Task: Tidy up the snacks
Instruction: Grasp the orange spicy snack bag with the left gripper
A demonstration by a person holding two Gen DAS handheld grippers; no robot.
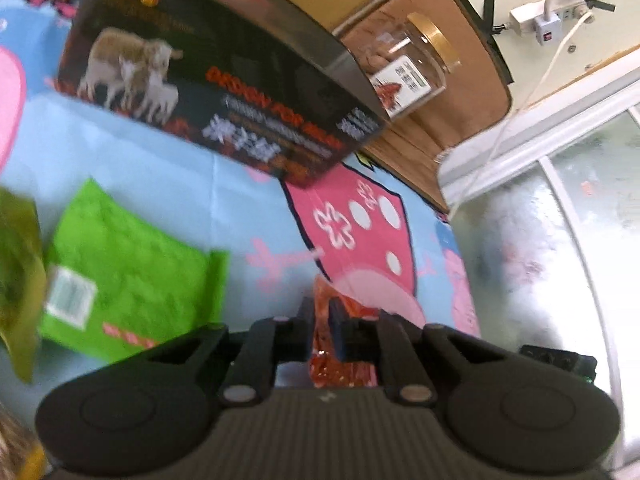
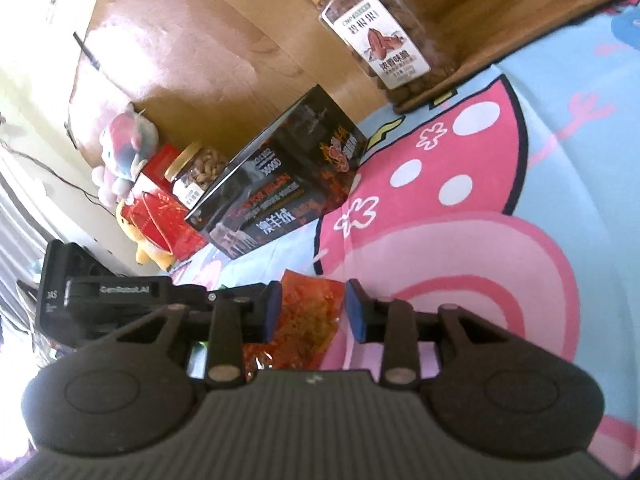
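Note:
An orange-red snack packet (image 1: 344, 372) stands edge-on between the fingers of my left gripper (image 1: 322, 312), which is shut on it, just above the cartoon-print sheet (image 1: 160, 168). In the right wrist view the same packet (image 2: 308, 320) lies between the blue pads of my right gripper (image 2: 312, 300). Those pads stand apart. The left one meets the packet's edge, and a sliver of pink sheet shows beside the right one. The left gripper's black body (image 2: 108, 292) reaches in from the left, its fingertips hidden behind my right finger.
A black box with a sheep picture (image 1: 224, 80) (image 2: 280, 176) lies ahead. A green packet (image 1: 132, 264) and an olive one (image 1: 16, 272) lie to the left. A tall nut jar (image 2: 380, 40), a small jar (image 2: 200, 172), red packets (image 2: 160, 216) and plush toys (image 2: 124, 152) stand by the wooden headboard (image 2: 192, 52).

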